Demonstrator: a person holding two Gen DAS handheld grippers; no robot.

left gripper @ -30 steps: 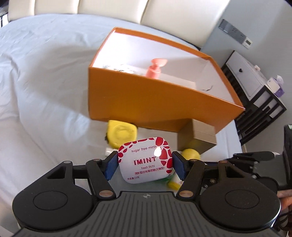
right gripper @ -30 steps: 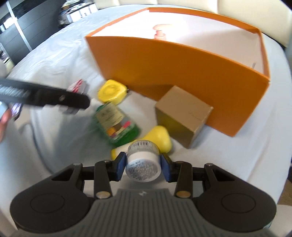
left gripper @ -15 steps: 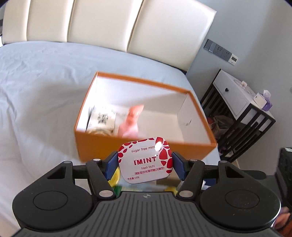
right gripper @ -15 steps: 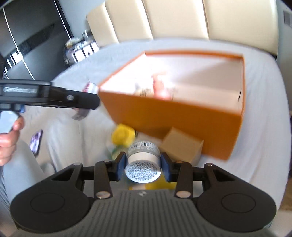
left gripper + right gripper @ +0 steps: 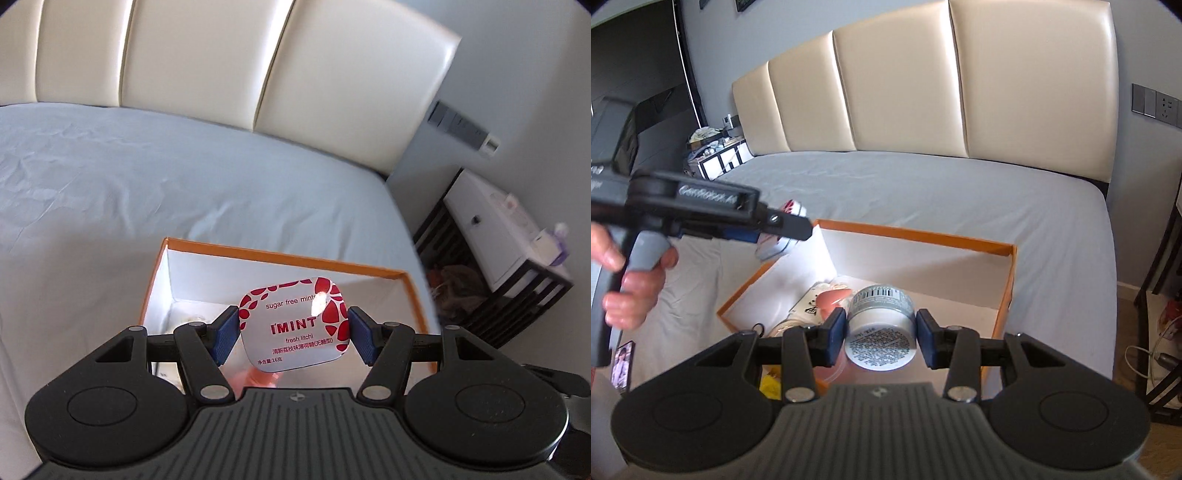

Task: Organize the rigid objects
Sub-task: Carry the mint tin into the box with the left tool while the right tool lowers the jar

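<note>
My left gripper (image 5: 293, 334) is shut on a white and red mint tin (image 5: 295, 328), held above the near side of the open orange box (image 5: 280, 254). My right gripper (image 5: 881, 332) is shut on a small white jar (image 5: 881, 332) with a printed label, held over the same orange box (image 5: 916, 233). Inside the box lie a pink pump bottle (image 5: 833, 297) and a white printed packet (image 5: 809, 304). In the right wrist view the left gripper (image 5: 783, 230) hangs over the box's left corner with the mint tin (image 5: 792, 208) in it, gripped by a hand (image 5: 631, 288).
The box sits on a bed with a grey sheet (image 5: 147, 177) and a cream padded headboard (image 5: 923, 92). A black and white bedside stand (image 5: 498, 266) is to the right. A yellow object (image 5: 770, 384) shows below the right gripper. A phone (image 5: 622, 363) lies on the sheet at left.
Both grippers rose and moved forward from the clutter in front of the box to above its open top, each keeping its object. The yellow items and brown carton dropped out of sight.
</note>
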